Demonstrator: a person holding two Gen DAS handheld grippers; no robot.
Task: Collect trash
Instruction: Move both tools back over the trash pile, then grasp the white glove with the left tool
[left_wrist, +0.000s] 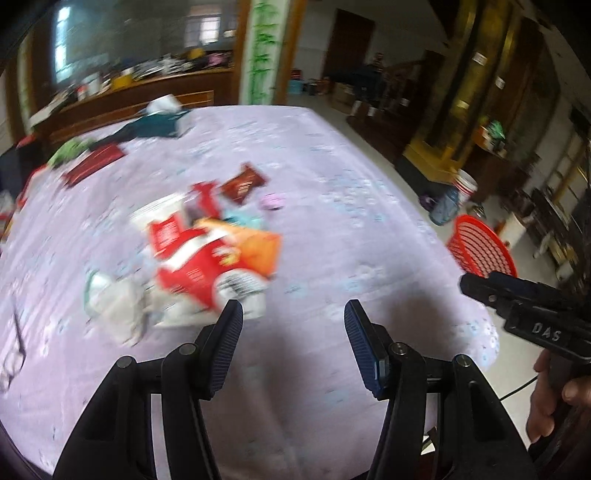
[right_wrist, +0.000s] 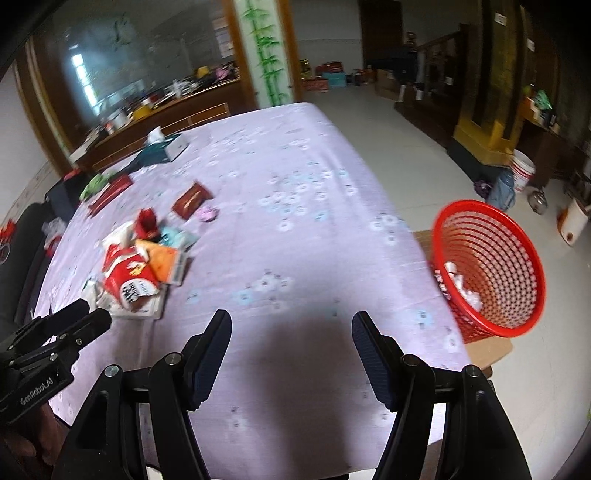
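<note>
Hovering above a table draped in lilac flowered cloth (left_wrist: 332, 166), the left gripper (left_wrist: 293, 314) and right gripper (right_wrist: 291, 325) both hang spread wide and empty. The heap of crumpled red, white and orange wrappers (left_wrist: 207, 258) lies ahead-left of both — nearer the left gripper, its long axis running away up the table. A red mesh plastic wastebasket (right_wrist: 491, 269) stands off the table's right edge, tilted, mouth facing the grippers — white scraps inside

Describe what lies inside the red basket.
Crumpled white paper lies in the red basket. The near wall hides part of the bottom, so anything more there cannot be seen.
</note>
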